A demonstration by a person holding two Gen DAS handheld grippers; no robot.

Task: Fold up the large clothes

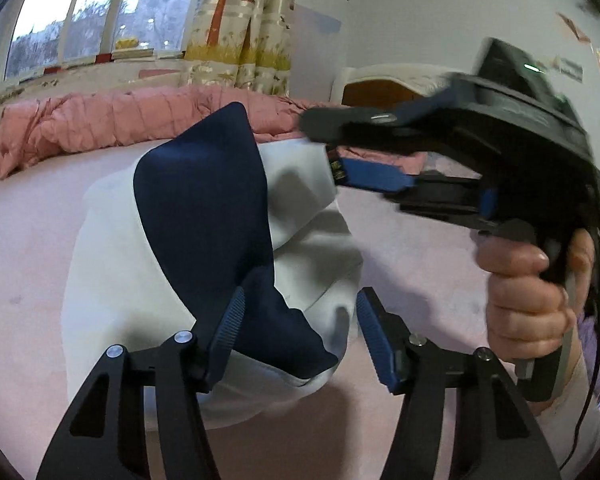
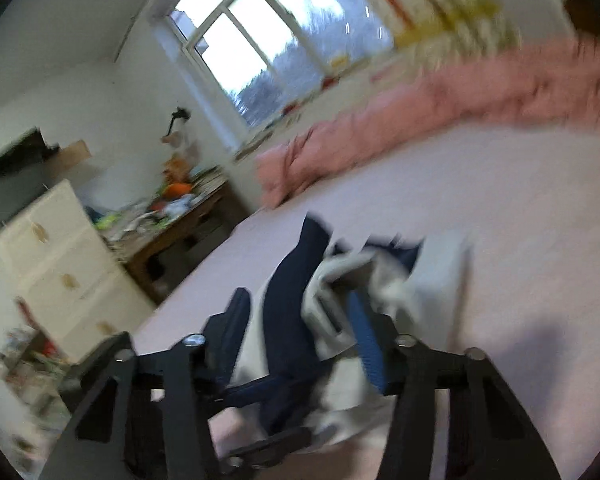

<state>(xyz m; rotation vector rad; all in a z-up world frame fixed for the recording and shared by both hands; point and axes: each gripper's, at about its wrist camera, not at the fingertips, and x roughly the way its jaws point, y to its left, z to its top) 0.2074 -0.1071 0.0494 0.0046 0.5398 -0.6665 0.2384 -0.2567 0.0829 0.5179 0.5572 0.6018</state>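
The garment (image 1: 204, 216), white with a navy panel, is lifted in a loose bundle over the pink bed (image 1: 32, 240). Its lower part still rests on the sheet; the upper part hangs between my two tools. I judge it is being held up so that a fold can be squared before it is laid flat.

Left gripper (image 1: 300, 332): jaws stand at a middling gap. The navy panel lies against the left pad (image 1: 230, 320); the right pad is clear of the cloth with bare space beside it. I read this as no grip, only cloth draped between open jaws.

Right gripper (image 1: 332, 152): seen from the left wrist, its jaws are narrow and close on a white corner of the garment, and my hand (image 1: 528, 300) clasps the handle. This corner carries the raised cloth. In the right wrist view the gripper (image 2: 300, 328) has navy and white cloth bunched between its fingers, but the picture is smeared, so the contact cannot be confirmed there.

Surroundings: a pink quilt (image 1: 100, 120) is pushed along the far edge of the bed, under the window (image 1: 80, 12), leaving room to work. A desk (image 2: 180, 220) and white drawers (image 2: 60, 264) stand well apart from the bed.

Concern: with only one corner held, the bundle may sag unevenly.
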